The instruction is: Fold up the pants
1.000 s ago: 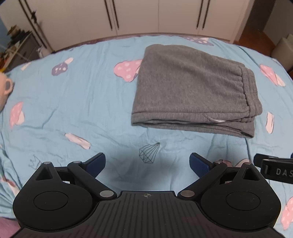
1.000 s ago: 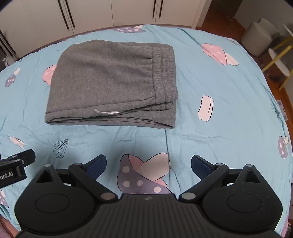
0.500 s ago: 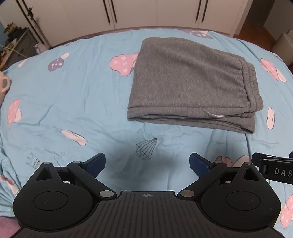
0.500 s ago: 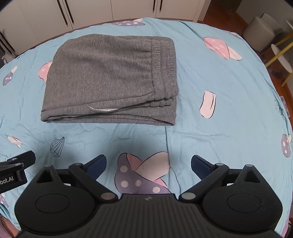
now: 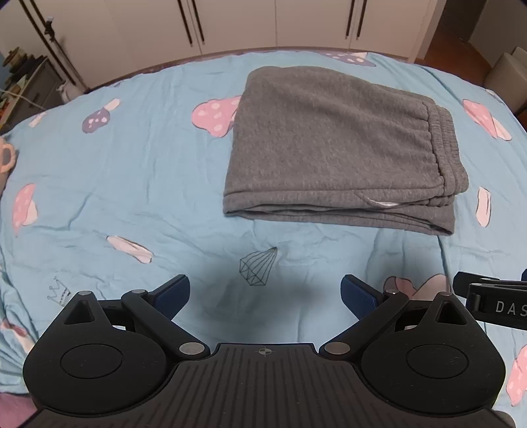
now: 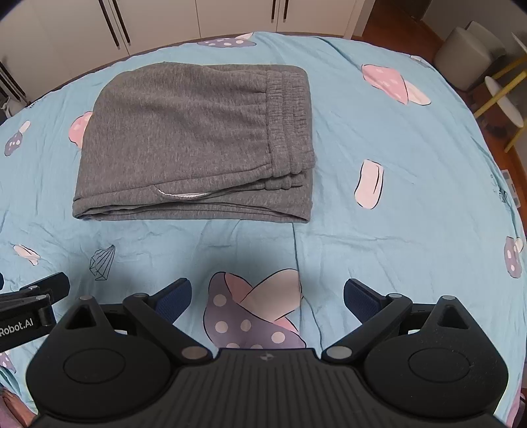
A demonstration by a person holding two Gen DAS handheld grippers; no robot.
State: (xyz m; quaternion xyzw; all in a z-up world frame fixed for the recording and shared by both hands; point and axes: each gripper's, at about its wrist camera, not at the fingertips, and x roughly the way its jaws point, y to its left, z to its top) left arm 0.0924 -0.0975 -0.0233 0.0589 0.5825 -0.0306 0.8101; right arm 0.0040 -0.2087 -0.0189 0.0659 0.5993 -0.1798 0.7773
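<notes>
While the grey pants (image 5: 332, 145) lie folded into a thick rectangle on the bed (image 5: 131, 184), nothing touches them. Their elastic waistband (image 6: 290, 121) forms the pants' right-hand edge, and the stacked layers show along the near edge, where a sliver of white lining (image 6: 179, 196) peeks out. A pink mushroom print (image 5: 215, 115) on the light blue sheet is partly covered by the pants' left edge. Near the pants' front edge, on the sheet, sits a line-drawn diamond (image 5: 257, 266); a pale pink print (image 6: 369, 182) lies just beside the pants' right edge.

Well short of the pants' near edge, the left tongs (image 5: 265, 294) hang over the sheet with their blue-padded fingers (image 5: 173, 293) spread wide and nothing between them. The right tongs (image 6: 266, 296) hang likewise short of the pants, fingers (image 6: 360, 298) wide apart and empty, over a large purple and pink mushroom print (image 6: 253, 312). Each tool's tip shows at the edge of the other's view, so they sit side by side in front of the pants.

Beyond the pants, past the bed's far edge, stand white wardrobe doors (image 5: 237, 26) with dark handles. To the right of the pants, off the bed, a grey stool (image 6: 471, 56) stands on a wooden floor.
</notes>
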